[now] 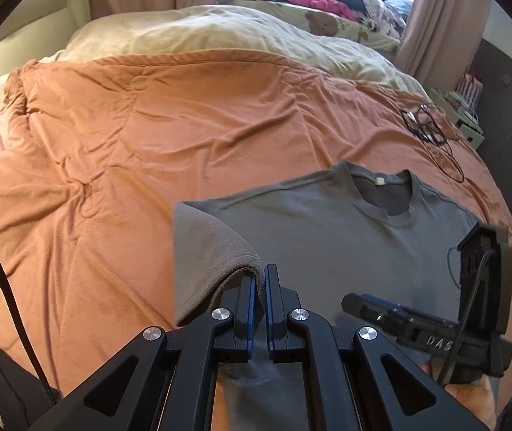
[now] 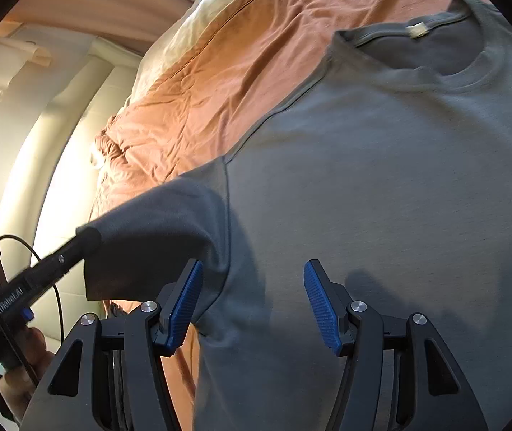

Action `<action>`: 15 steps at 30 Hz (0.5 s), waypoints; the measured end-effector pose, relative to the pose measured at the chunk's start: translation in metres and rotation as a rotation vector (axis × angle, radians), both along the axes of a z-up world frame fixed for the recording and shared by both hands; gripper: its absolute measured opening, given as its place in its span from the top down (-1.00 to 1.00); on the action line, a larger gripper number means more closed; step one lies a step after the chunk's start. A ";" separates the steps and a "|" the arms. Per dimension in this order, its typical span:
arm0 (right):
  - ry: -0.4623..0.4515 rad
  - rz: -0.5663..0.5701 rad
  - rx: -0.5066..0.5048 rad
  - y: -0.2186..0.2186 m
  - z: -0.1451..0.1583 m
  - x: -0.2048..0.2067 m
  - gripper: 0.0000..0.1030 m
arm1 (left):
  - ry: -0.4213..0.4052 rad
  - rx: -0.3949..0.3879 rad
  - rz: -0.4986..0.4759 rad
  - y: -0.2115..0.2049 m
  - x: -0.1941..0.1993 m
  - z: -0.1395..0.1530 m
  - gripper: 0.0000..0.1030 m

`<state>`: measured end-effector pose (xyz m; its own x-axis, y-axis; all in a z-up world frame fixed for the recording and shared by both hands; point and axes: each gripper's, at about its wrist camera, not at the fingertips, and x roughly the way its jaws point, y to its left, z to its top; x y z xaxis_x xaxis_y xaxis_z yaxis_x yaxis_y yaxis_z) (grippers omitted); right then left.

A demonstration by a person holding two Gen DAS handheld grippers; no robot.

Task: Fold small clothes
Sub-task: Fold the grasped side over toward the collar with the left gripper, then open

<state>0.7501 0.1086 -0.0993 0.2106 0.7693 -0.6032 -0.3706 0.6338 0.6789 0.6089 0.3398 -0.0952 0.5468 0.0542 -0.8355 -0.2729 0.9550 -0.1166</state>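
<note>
Tongs on the left (image 1: 260, 289) are pressed together on the hem of the grey T-shirt's sleeve (image 1: 216, 248), lifting it, probably to fold it inward across the chest. Right tongs (image 2: 254, 289) stand spread with nothing between them, hovering above the shirt body. Beyond, the grey T-shirt (image 2: 381, 179) lies front-up on the bed's orange duvet (image 1: 130, 136), collar at the far end.

Matt grey cloth t-shirt (image 2: 381, 186) on wrinkled orange cloth bedspread (image 1: 148, 136).
</note>
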 end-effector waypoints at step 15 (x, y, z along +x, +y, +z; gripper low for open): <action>-0.019 -0.036 -0.024 -0.044 0.024 0.001 -0.22 | 0.031 -0.020 -0.163 -0.057 0.016 -0.013 0.14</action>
<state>0.7507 0.0645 -0.0753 0.2495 0.7463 -0.6171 -0.3594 0.6631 0.6566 0.6249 0.2825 -0.1078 0.5211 -0.0498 -0.8520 -0.1186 0.9844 -0.1300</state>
